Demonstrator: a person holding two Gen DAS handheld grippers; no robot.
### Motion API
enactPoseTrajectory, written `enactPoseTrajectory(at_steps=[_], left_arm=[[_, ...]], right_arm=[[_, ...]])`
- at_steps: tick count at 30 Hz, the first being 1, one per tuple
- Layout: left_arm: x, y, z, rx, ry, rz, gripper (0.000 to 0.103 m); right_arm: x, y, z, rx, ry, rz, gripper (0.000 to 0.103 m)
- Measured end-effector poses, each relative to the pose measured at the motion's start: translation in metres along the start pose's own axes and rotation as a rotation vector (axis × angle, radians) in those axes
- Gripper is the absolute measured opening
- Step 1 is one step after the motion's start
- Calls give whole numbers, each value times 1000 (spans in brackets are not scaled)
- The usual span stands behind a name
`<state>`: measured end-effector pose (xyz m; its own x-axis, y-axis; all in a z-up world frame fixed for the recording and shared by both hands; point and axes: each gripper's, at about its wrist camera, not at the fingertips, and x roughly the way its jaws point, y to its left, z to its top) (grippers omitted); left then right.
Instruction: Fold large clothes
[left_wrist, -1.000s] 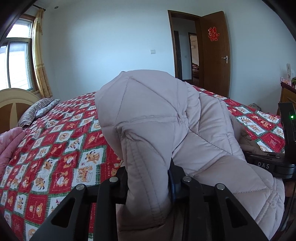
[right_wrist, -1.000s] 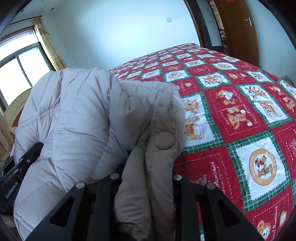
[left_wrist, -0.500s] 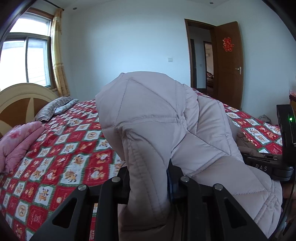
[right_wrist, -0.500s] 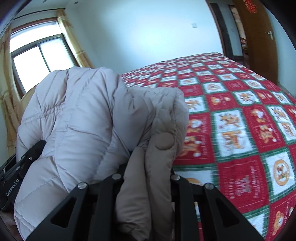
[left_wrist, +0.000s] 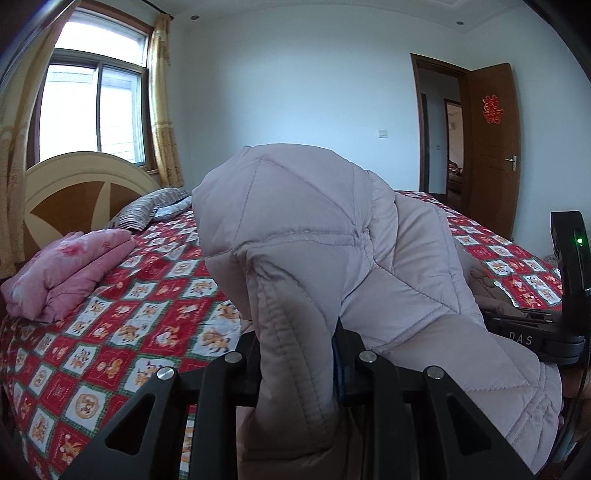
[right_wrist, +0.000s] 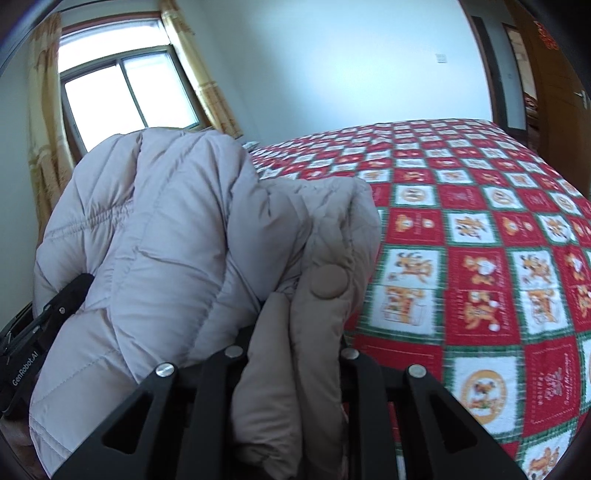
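A pale pinkish-grey quilted down jacket (left_wrist: 306, 206) hangs bunched in the air over the bed. In the left wrist view my left gripper (left_wrist: 297, 354) is shut on a stitched edge of it, the fabric squeezed between the two black fingers. In the right wrist view the jacket (right_wrist: 166, 229) fills the left half. There my right gripper (right_wrist: 293, 354) is shut on a beige folded edge with a round snap button (right_wrist: 327, 282). Each gripper shows in the other's view: the right one's body (left_wrist: 535, 332) at far right, the left one's body (right_wrist: 44, 332) at far left.
A red, white and green patterned bedspread (left_wrist: 147, 302) (right_wrist: 480, 229) covers the bed below. A folded pink quilt (left_wrist: 62, 273) and a striped pillow (left_wrist: 147, 210) lie by the headboard (left_wrist: 74, 184). A window (left_wrist: 88, 110) is left, an open brown door (left_wrist: 491, 147) right.
Both grippers have risen and swung with the jacket still pinched in them. The headboard, pink quilt and window have come further into view; the door has slid right.
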<state>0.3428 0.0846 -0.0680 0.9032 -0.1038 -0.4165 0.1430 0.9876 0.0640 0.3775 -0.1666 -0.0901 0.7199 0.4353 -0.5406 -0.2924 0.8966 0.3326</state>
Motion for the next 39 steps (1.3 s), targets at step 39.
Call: enactPoseTrajectory(at_steps=[39], left_arm=[[20, 108, -73, -138, 115, 149, 56]], right_arm=[[77, 74, -19, -121, 170, 26, 23]])
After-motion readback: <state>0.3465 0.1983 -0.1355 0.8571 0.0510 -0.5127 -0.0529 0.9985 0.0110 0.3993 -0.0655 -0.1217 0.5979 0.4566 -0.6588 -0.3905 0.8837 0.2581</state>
